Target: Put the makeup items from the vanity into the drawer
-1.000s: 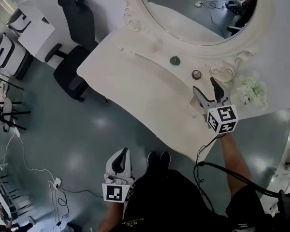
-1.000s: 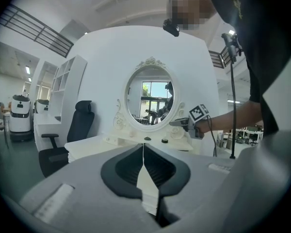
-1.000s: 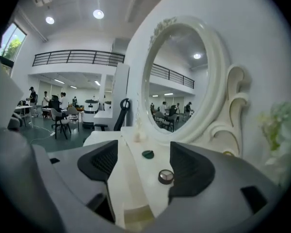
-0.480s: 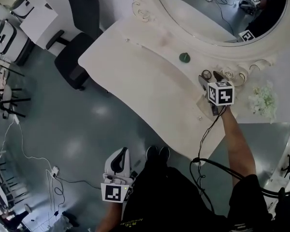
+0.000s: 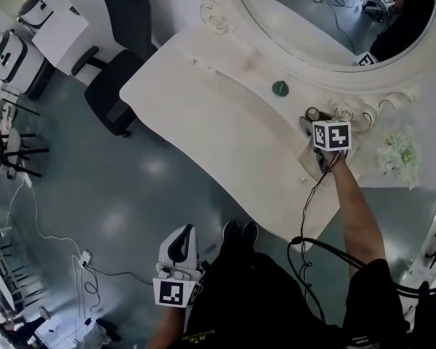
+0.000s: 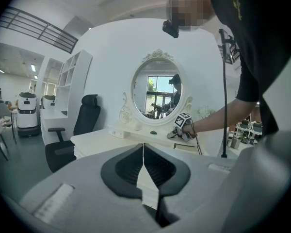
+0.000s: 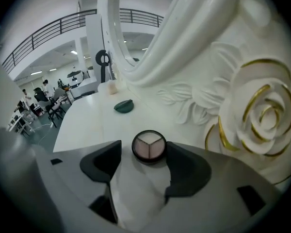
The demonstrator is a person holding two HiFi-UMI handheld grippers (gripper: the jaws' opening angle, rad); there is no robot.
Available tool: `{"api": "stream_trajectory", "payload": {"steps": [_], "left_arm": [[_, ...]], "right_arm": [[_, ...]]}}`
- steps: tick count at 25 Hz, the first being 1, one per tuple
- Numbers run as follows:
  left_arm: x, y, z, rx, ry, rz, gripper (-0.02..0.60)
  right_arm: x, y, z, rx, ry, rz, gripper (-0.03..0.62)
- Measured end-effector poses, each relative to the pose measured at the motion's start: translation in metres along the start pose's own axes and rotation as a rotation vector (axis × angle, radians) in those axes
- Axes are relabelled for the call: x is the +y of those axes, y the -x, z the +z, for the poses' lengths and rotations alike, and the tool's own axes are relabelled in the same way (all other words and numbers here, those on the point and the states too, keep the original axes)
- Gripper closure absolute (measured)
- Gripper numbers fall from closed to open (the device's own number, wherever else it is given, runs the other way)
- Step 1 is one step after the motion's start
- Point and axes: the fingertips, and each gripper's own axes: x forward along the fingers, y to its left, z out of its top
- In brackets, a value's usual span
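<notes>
entry: right gripper (image 5: 312,124) (image 7: 143,153). over the last second it dropped from above the table edge to the foot of the mirror frame (image 5: 298,58), tipping nose-down. its jaws had just been closing from their widest and were still apart, with the round compact (image 5: 313,113) (image 7: 149,145) between the tips. a gap showed at the left pad; the right pad looked close to touching, though not clearly pressing. judged: the pick-up of the first item was about to be made, nothing carried yet.

entry: compact. open-faced, three pale shades, lying flat on the vanity top (image 5: 203,118), just beside the carved rose (image 5: 349,112) (image 7: 262,115).

entry: left gripper (image 5: 182,232) (image 6: 143,165). jaws together, nothing in them; it hung low beside the person, well apart from the vanity.

entry: green item (image 5: 280,88) (image 7: 123,106). small, dark, near the mirror base, left of the compact; it lay untouched.

entry: drawer. a knob (image 5: 302,180) showed on the front edge below the right gripper; whether that drawer stood open could not be told from the head view.

entry: surroundings. white flowers (image 5: 398,153) to the right, a black office chair (image 5: 115,86) at the far left end.

entry: obstacles. the rose carving crowded the right jaw, leaving little room on that side; the gripper's cable (image 5: 312,195) trailed over the table edge.
</notes>
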Motion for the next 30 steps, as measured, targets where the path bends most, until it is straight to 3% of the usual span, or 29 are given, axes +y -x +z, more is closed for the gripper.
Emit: {"api": "stream_trajectory", "payload": {"steps": [3,4,11,15,20,24,30], "left_arm": [[0.000,0.003,-0.007,0.034,-0.011,0.005,0.560],[-0.001,0.004,-0.008,0.040,-0.015,0.006,0.560],[-0.003,0.007,-0.005,0.045,-0.023,-0.004,0.558],[-0.006,0.002,0.001,0.018,-0.022,-0.024,0.560],[-0.021,-0.005,0.002,0.013,-0.040,-0.087,0.558],[-0.031,-0.009,-0.001,0.031,-0.039,-0.122,0.558],[-0.043,-0.014,0.007,-0.005,-0.040,-0.157,0.558]], "right_arm": [[-0.001,0.000,0.001,-0.011,-0.010,0.001,0.324],[-0.001,0.001,0.002,-0.017,-0.015,-0.006,0.385],[0.022,0.015,0.003,-0.075,0.015,0.025,0.387],[0.042,0.061,0.017,-0.179,0.049,0.064,0.387],[0.041,0.127,0.013,-0.274,0.063,0.046,0.387],[0.033,0.148,-0.019,-0.241,0.041,0.037,0.387],[0.033,0.144,-0.070,-0.145,0.016,0.050,0.387]]}}
